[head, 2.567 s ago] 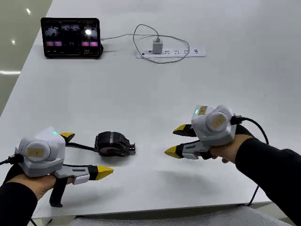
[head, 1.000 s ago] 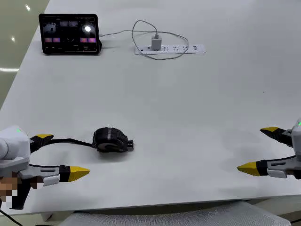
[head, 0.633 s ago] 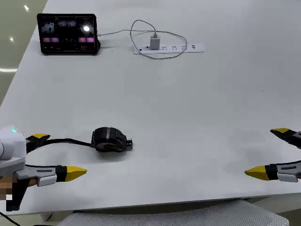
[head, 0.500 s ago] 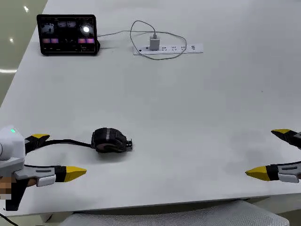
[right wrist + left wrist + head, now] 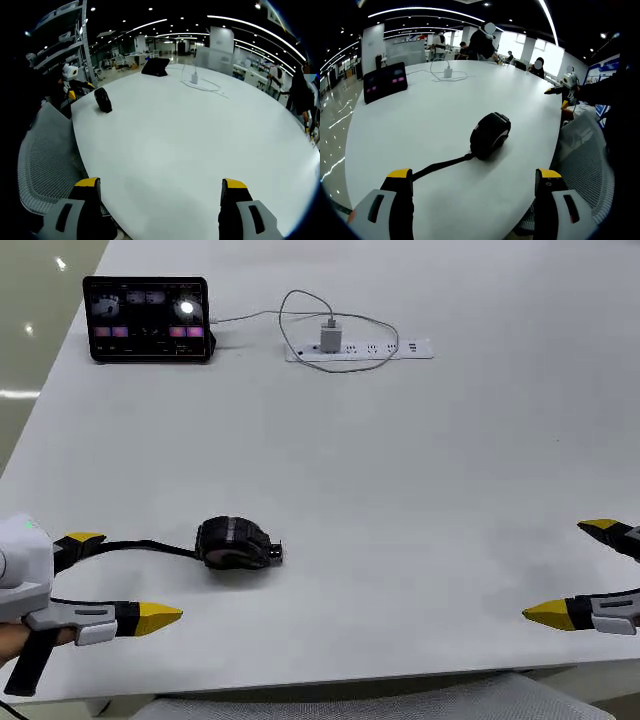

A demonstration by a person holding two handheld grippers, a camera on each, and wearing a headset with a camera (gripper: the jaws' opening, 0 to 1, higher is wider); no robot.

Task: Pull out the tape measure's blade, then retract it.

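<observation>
Here the white table [image 5: 400,490] carries everything. The left gripper [image 5: 125,576] and right gripper [image 5: 569,570] hover at its near edge, well apart, jaws spread and holding nothing. A tablet [image 5: 148,319] stands at the far side. The tape measure [image 5: 233,543] lies near the left gripper, its black strap [image 5: 140,547] trailing toward that gripper.

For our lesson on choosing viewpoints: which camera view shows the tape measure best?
The left gripper view: the tape measure sits close and large, its strap trailing toward the camera. The head view shows it smaller, from above. The right gripper view shows it tiny and distant.
</observation>
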